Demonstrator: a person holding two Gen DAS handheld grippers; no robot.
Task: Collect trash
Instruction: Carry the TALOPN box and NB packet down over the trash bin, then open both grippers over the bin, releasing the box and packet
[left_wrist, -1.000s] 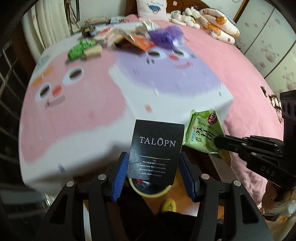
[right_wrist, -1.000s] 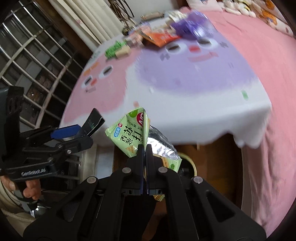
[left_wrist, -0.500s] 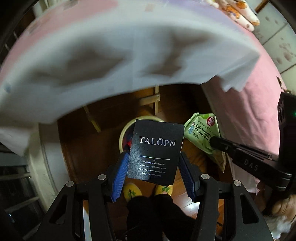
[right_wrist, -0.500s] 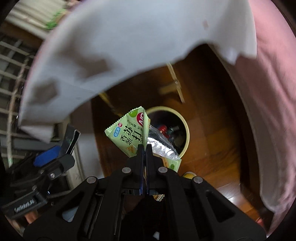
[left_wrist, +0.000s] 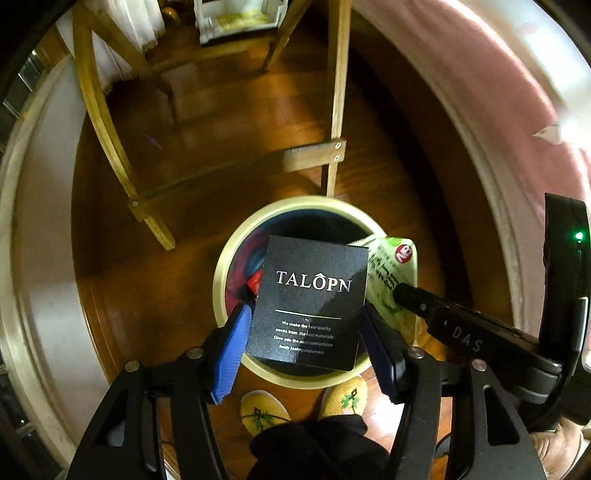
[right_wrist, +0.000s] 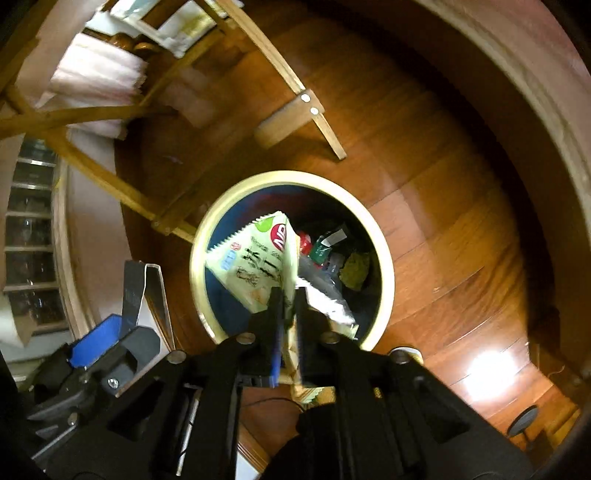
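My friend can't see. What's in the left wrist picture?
A black card sits between the left gripper's blue jaws, which have just been opening, above a round bin on the wooden floor. The right gripper has a green wrapper.

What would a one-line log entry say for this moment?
left gripper: just opening, black card between | right gripper: just opening, green wrapper between | both above bin

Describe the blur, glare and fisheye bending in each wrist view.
Left wrist: the black printed card reads sharp; the pink bed cover smears; the wooden frame legs bow. Right wrist: the green snack wrapper and round cream-rimmed bin are motion-softened; a lamp glare burns the wooden floor.
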